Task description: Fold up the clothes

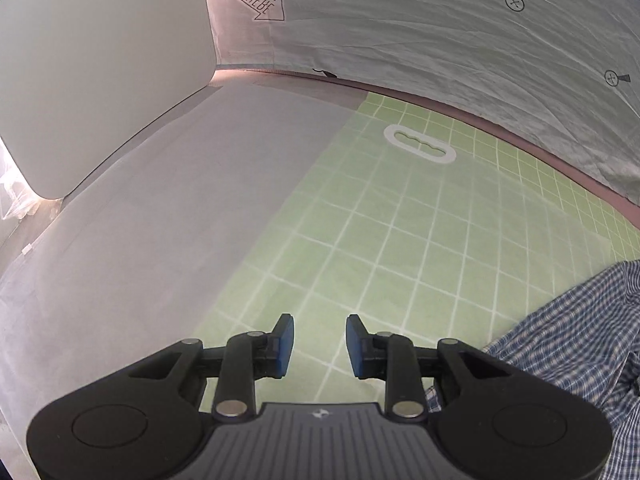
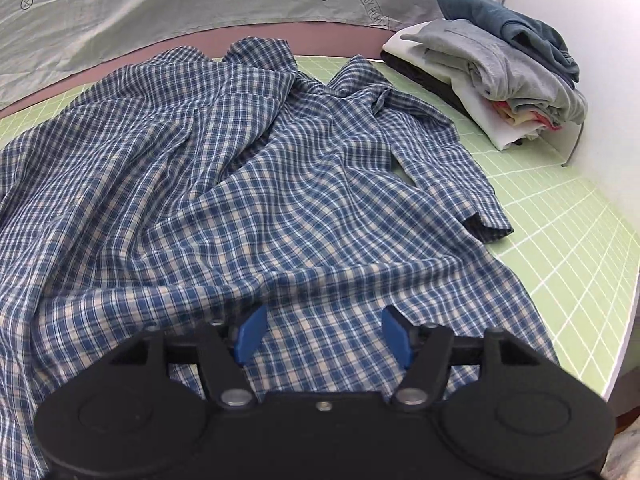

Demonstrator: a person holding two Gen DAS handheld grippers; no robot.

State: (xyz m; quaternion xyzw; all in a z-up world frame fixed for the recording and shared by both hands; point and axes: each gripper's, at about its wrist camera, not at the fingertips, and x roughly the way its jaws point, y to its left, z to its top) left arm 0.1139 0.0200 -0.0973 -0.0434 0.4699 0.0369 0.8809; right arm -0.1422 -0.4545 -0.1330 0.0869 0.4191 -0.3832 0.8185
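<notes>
A blue and white checked shirt (image 2: 248, 184) lies spread and rumpled on the green grid mat (image 2: 560, 216), collar toward the far side. My right gripper (image 2: 320, 336) is open just above the shirt's near hem, with cloth under and between the blue pads (image 2: 250, 334). In the left wrist view my left gripper (image 1: 320, 350) is open and empty above the bare mat (image 1: 400, 240), and an edge of the shirt (image 1: 568, 340) lies to its right, apart from it.
A stack of folded clothes (image 2: 500, 68) sits at the far right corner of the mat. A printed grey cloth backdrop (image 1: 440, 20) hangs behind the table. A grey surface (image 1: 160, 220) and a white panel (image 1: 100, 60) lie left of the mat. The mat has a handle cut-out (image 1: 419, 145).
</notes>
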